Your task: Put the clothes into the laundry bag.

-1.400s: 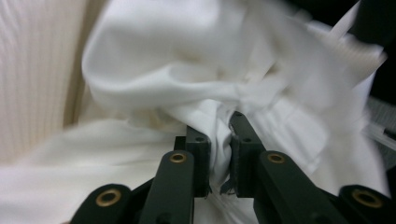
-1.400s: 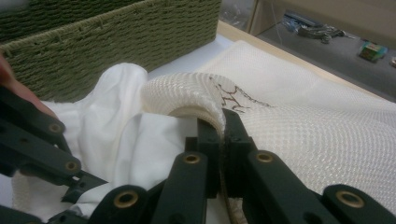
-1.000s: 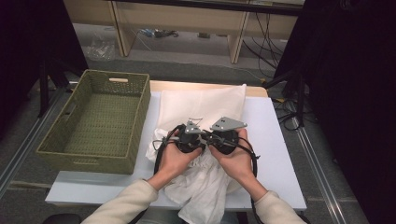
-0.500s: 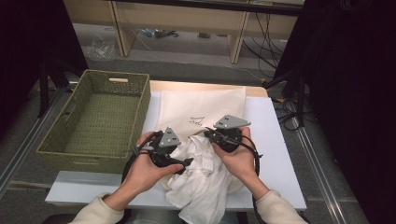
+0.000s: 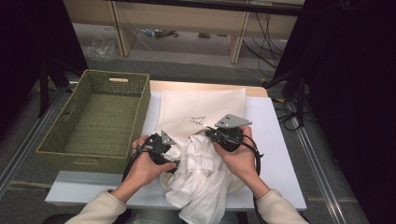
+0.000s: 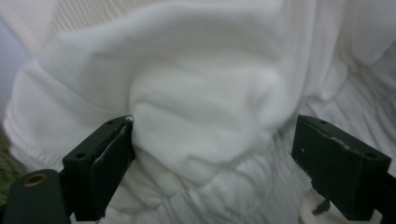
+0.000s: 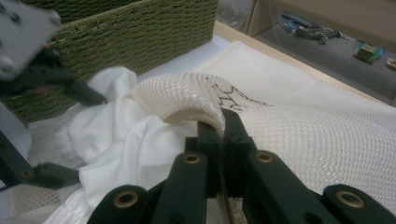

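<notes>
While the white garment (image 5: pixel 198 179) lies crumpled at the near edge of the bench (image 5: pixel 275 154), partly tucked into the mouth of a cream mesh bag (image 5: pixel 203 109), the right gripper (image 5: pixel 211 134) has its jaws clamped tight on the bag's lifted edge — the mesh curls up over the cloth. The left gripper (image 5: pixel 176 163) has just been opening its jaws; they stand wide, a bulge of white cloth between them, one pad touching it. A green woven basket (image 5: pixel 100 123) sits just beside, to the left.

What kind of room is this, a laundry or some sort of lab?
Probably a lab or workshop: loose cables trail over a bare floor, dark curtains flank the white table, and plain wooden furniture stands behind.
</notes>
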A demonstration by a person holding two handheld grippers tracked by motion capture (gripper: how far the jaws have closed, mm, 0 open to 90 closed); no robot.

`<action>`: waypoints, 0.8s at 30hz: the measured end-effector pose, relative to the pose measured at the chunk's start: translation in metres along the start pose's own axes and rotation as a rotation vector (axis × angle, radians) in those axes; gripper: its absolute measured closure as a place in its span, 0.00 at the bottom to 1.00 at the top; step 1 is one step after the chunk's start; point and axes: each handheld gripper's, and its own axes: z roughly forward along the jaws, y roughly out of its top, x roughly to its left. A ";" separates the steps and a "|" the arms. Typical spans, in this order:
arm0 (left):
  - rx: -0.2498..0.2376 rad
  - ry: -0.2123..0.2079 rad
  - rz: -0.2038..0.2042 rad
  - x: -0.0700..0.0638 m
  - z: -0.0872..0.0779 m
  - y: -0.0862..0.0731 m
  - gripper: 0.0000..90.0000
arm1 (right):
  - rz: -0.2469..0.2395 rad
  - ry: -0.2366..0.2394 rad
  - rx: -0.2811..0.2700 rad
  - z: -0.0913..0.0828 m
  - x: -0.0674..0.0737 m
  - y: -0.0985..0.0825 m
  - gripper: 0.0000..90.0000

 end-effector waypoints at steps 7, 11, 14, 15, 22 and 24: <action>-0.019 -0.062 0.028 -0.003 0.003 0.002 0.64 | -0.001 0.002 -0.001 0.000 0.000 0.000 0.99; -0.078 -0.105 0.016 -0.012 -0.009 0.008 0.84 | -0.012 -0.001 -0.006 0.001 0.000 0.000 0.99; -0.166 -0.113 0.022 -0.024 -0.025 0.016 0.85 | -0.002 -0.001 -0.001 0.001 0.001 0.000 0.99; -0.192 -0.119 0.032 -0.028 -0.031 0.019 0.85 | -0.007 -0.002 -0.005 0.002 0.002 0.000 0.99; -0.297 -0.097 0.080 -0.046 -0.036 0.041 0.85 | -0.029 -0.005 -0.003 0.003 0.006 0.000 0.99; -0.289 -0.101 0.081 -0.044 -0.025 0.046 0.85 | -0.024 -0.001 -0.003 0.004 0.008 0.000 0.99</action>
